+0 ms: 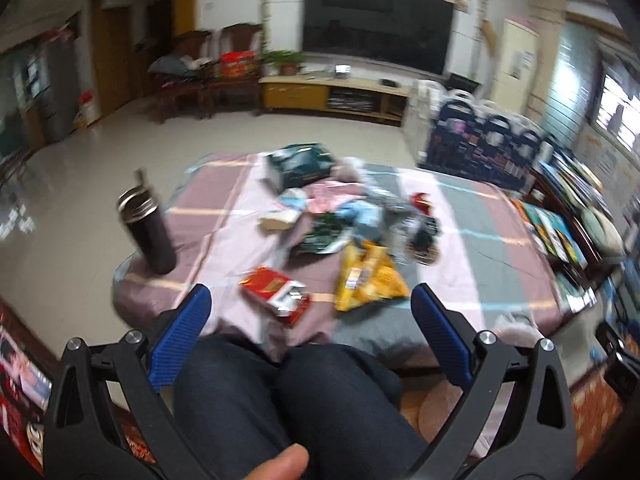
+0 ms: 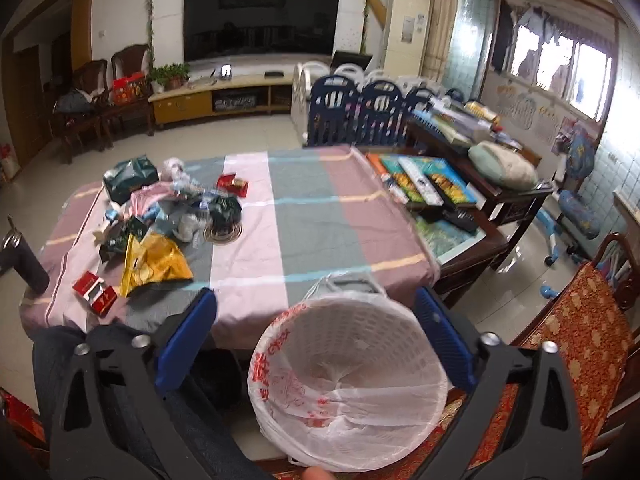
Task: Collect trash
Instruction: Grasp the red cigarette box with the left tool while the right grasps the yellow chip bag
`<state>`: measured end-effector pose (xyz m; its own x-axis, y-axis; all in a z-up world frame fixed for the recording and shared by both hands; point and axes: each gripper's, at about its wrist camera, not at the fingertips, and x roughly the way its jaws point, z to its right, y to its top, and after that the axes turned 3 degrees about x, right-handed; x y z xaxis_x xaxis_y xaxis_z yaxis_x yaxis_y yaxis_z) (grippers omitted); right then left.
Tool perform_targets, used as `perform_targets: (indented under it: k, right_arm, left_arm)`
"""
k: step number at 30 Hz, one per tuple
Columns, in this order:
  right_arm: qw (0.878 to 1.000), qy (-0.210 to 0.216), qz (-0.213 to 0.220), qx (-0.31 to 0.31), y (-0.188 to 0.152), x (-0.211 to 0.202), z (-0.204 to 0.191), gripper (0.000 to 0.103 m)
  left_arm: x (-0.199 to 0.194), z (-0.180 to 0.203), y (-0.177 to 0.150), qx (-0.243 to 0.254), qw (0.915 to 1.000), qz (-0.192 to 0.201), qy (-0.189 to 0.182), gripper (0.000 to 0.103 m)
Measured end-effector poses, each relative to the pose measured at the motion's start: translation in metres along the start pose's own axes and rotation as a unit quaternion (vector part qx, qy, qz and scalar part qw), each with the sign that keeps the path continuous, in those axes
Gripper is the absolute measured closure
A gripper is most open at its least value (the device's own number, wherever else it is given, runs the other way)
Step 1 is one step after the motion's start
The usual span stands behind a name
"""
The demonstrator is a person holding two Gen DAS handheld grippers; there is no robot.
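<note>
The crumpled wrappers, a red carton (image 1: 276, 295) and a yellow foil bag (image 1: 366, 278), lay on the tabletop (image 1: 460, 264) just ahead of the left gripper (image 1: 310, 300), which gaped empty. The right gripper (image 2: 316, 304), also wide open and holding nothing, hovered over the white lined mesh bin (image 2: 348, 384). Best to pinch the carton's edge first.

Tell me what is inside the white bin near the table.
The white bin holds only its liner, a thin white plastic bag with red print. No trash shows inside. The bag covers the bottom, so the bin's floor itself cannot be seen.
</note>
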<state>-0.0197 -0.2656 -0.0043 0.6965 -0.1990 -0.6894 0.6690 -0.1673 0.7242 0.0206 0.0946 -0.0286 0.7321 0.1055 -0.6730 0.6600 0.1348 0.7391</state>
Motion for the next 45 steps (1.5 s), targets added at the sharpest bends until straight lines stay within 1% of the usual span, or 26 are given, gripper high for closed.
perform_targets:
  k: [2, 4, 5, 8, 9, 10, 11, 13, 14, 16, 19, 20, 21, 22, 23, 24, 25, 27, 32, 36, 38, 39, 42, 43, 44, 45]
  right_arm:
    - [1.0, 0.013, -0.025, 0.003, -0.002, 0.018, -0.004, 0.035]
    - [0.999, 0.012, -0.033, -0.003, -0.005, 0.035, -0.014, 0.047]
    - [0.999, 0.031, -0.043, -0.008, -0.007, 0.046, -0.023, 0.048]
    - [0.994, 0.077, -0.071, -0.025, -0.009, 0.079, -0.059, 0.048]
    - [0.992, 0.095, -0.072, -0.035, -0.009, 0.09, -0.075, 0.048]
    - [0.99, 0.113, -0.074, -0.048, -0.009, 0.101, -0.093, 0.046]
    - [0.987, 0.126, -0.079, -0.061, -0.008, 0.112, -0.111, 0.037]
    - [0.982, 0.148, -0.091, -0.08, -0.004, 0.136, -0.151, 0.026]
    - [0.979, 0.159, -0.097, -0.086, -0.003, 0.149, -0.168, 0.024]
    - [0.974, 0.173, -0.112, -0.095, 0.0, 0.172, -0.202, 0.024]
    - [0.969, 0.159, -0.134, -0.132, -0.001, 0.209, -0.251, 0.024]
    - [0.969, 0.149, -0.139, -0.139, -0.002, 0.218, -0.259, 0.027]
    - [0.969, 0.142, -0.145, -0.142, -0.004, 0.226, -0.263, 0.034]
    - [0.967, 0.147, -0.155, -0.139, -0.006, 0.232, -0.264, 0.059]
    - [0.964, 0.155, -0.167, -0.137, -0.008, 0.238, -0.263, 0.08]
    - [0.962, 0.16, -0.175, -0.135, -0.011, 0.241, -0.261, 0.084]
    - [0.961, 0.168, -0.175, -0.132, -0.014, 0.24, -0.256, 0.091]
    - [0.962, 0.173, -0.164, -0.131, -0.016, 0.231, -0.241, 0.094]
    - [0.968, 0.17, -0.134, -0.123, -0.017, 0.193, -0.189, 0.094]
    - [0.973, 0.156, -0.117, -0.124, -0.021, 0.169, -0.147, 0.094]
    - [0.976, 0.144, -0.111, -0.121, -0.024, 0.159, -0.13, 0.094]
    - [0.977, 0.141, -0.11, -0.118, -0.025, 0.156, -0.122, 0.094]
    - [0.978, 0.139, -0.113, -0.104, -0.027, 0.152, -0.106, 0.094]
    - [0.978, 0.138, -0.115, -0.101, -0.028, 0.151, -0.102, 0.094]
    - [0.979, 0.138, -0.117, -0.098, -0.029, 0.151, -0.099, 0.094]
    - [0.979, 0.137, -0.117, -0.097, -0.03, 0.151, -0.098, 0.094]
  left_arm:
    - [0.017, -0.029, -0.001, -0.038, 0.9987, -0.021, 0.028, 0.01]
    - [0.037, -0.059, -0.008, -0.083, 0.9943, -0.047, 0.049, 0.015]
    - [0.042, -0.065, -0.008, -0.094, 0.9929, -0.052, 0.051, 0.019]
    - [0.066, -0.084, -0.021, -0.133, 0.9864, -0.083, 0.05, 0.031]
    - [0.073, -0.084, -0.024, -0.137, 0.9851, -0.093, 0.046, 0.031]
    - [0.079, -0.082, -0.027, -0.136, 0.9847, -0.1, 0.045, 0.031]
    - [0.083, -0.079, -0.03, -0.131, 0.9845, -0.107, 0.047, 0.031]
    - [0.096, -0.074, -0.035, -0.115, 0.9837, -0.127, 0.055, 0.026]
    - [0.102, -0.071, -0.037, -0.112, 0.9831, -0.134, 0.057, 0.021]
    - [0.114, -0.069, -0.041, -0.11, 0.9811, -0.146, 0.063, 0.021]
    - [0.129, -0.074, -0.047, -0.118, 0.9778, -0.161, 0.064, 0.02]
    - [0.134, -0.076, -0.048, -0.124, 0.9765, -0.165, 0.062, 0.019]
    - [0.139, -0.077, -0.048, -0.13, 0.9755, -0.167, 0.06, 0.018]
    - [0.143, -0.079, -0.047, -0.135, 0.9749, -0.168, 0.057, 0.018]
    - [0.147, -0.079, -0.046, -0.14, 0.9742, -0.168, 0.054, 0.017]
    - [0.154, -0.079, -0.044, -0.146, 0.9733, -0.17, 0.051, 0.016]
    - [0.161, -0.078, -0.041, -0.15, 0.9724, -0.172, 0.048, 0.016]
    - [0.181, -0.07, -0.034, -0.154, 0.971, -0.18, 0.035, 0.016]
    - [0.228, -0.04, -0.011, -0.138, 0.9704, -0.197, 0.025, 0.014]
    - [0.259, -0.015, 0.001, -0.104, 0.9681, -0.223, 0.049, 0.012]
    - [0.271, -0.008, 0.002, -0.086, 0.964, -0.243, 0.066, 0.012]
    - [0.279, -0.005, 0.001, -0.076, 0.9602, -0.257, 0.078, 0.012]
    - [0.295, -0.002, -0.004, -0.067, 0.9522, -0.282, 0.097, 0.012]
    - [0.297, -0.002, -0.006, -0.066, 0.9512, -0.286, 0.097, 0.012]
    - [0.298, -0.003, -0.008, -0.065, 0.9511, -0.287, 0.093, 0.016]
    - [0.3, -0.002, -0.009, -0.062, 0.9521, -0.286, 0.088, 0.016]
